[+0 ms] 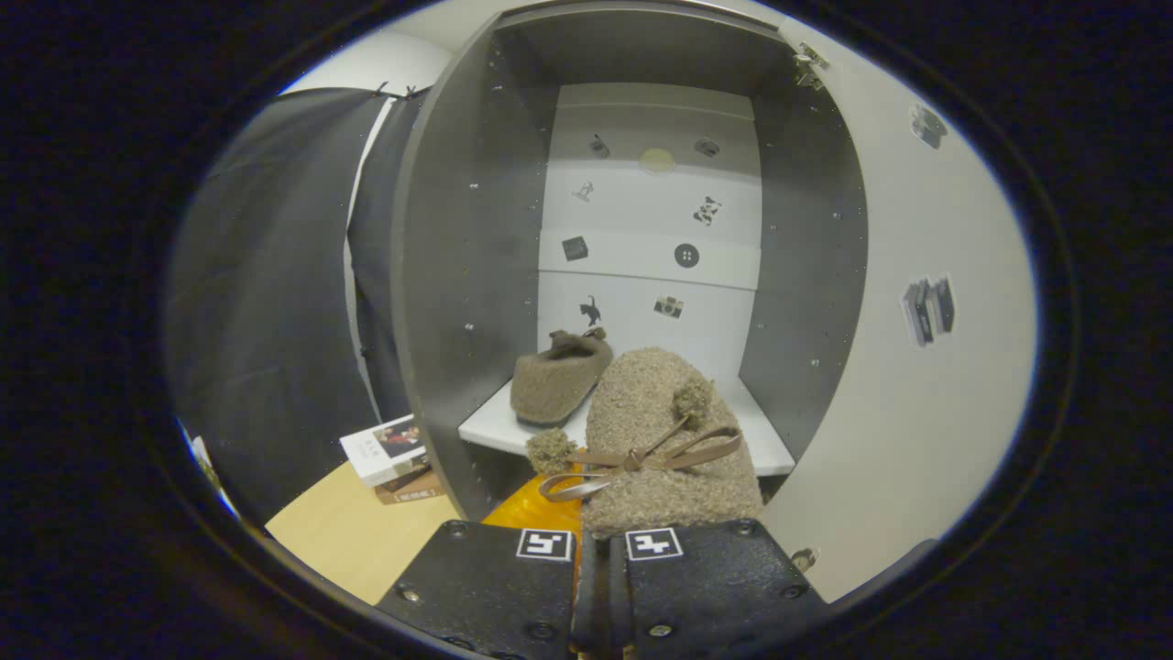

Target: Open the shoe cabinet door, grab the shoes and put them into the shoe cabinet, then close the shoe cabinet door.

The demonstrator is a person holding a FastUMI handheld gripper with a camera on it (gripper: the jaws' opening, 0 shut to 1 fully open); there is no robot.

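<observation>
Held shoe [667,440]: fuzzy tan slipper with a brown ribbon bow [641,458] and two pom-poms, toe pointing up and away from the gripper [600,550]. It sits directly ahead of the fingers, its near end meeting them. The two black fingers [495,587] are drawn close together with only a narrow slit between them; the slipper's heel appears pinched there, though the contact point itself is hidden behind the finger blocks. Each finger carries a small square black-and-white marker on its top face.

Relative to the shoe cabinet [458,275]: the held shoe hangs just in front of the opening, overlapping the front edge of the white shelf [486,426] but not resting on it. A second matching shoe [559,376] already lies on that shelf, left of the held one, further inside. Cabinet interior walls are grey; the back panel is white with small stickers. The cabinet door [916,412] stands swung open to the right of the opening, hinge [808,64] visible at its top.

Left of the cabinet, on the light wooden surface [348,536], lies a small stack of books [389,454]. An orange patch shows just below the shelf edge.
</observation>
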